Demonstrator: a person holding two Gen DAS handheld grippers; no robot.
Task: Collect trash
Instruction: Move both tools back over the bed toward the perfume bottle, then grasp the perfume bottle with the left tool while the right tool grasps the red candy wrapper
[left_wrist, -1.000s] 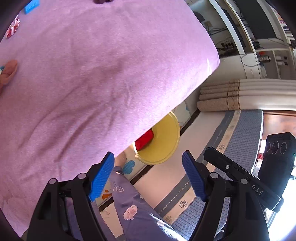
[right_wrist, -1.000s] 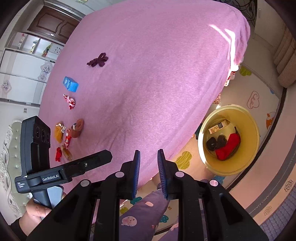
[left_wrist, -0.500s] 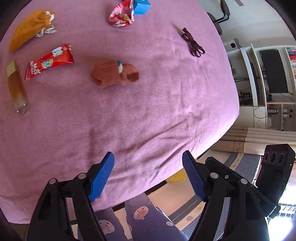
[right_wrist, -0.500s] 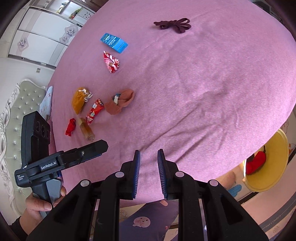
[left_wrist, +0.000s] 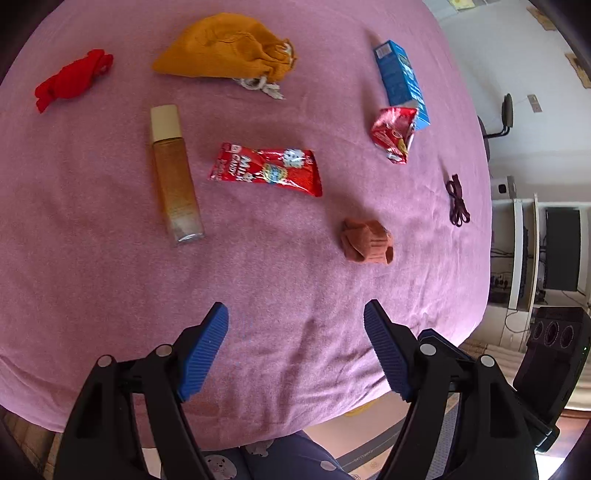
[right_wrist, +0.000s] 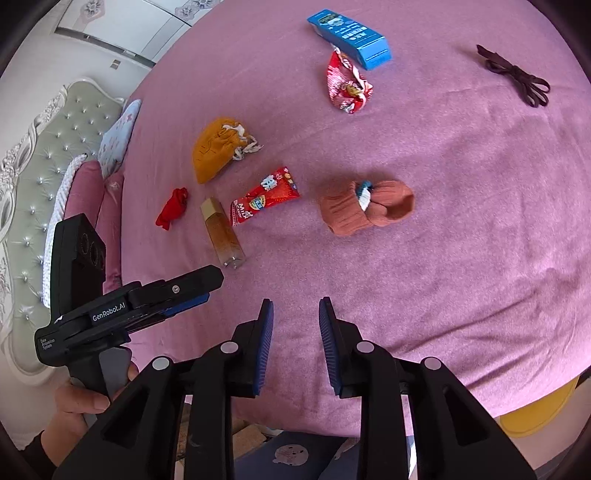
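Trash lies on a pink bed cover (left_wrist: 92, 295): a red candy wrapper (left_wrist: 266, 171) (right_wrist: 264, 201), a crumpled red wrapper (left_wrist: 393, 134) (right_wrist: 347, 86), a blue carton (left_wrist: 402, 83) (right_wrist: 351, 37), an amber bottle (left_wrist: 173, 173) (right_wrist: 223, 234), a brown sock roll (left_wrist: 367, 242) (right_wrist: 365, 206), an orange pouch (left_wrist: 225, 50) (right_wrist: 216, 153), a red cloth (left_wrist: 72, 81) (right_wrist: 173, 206) and a dark ribbon (left_wrist: 458, 201) (right_wrist: 515, 77). My left gripper (left_wrist: 295, 332) is open and empty above the cover's near edge. My right gripper (right_wrist: 295, 332) is empty, its jaws a narrow gap apart.
A yellow bin (right_wrist: 535, 413) peeks out below the bed's edge at the right. A padded headboard (right_wrist: 33, 155) and pillows (right_wrist: 118, 129) lie at the left. Shelves and a monitor (left_wrist: 561, 251) stand beyond the bed at the right.
Both grippers have swung up from the bed's side and the yellow bin to face the trash on the cover. The right jaws have parted slightly.
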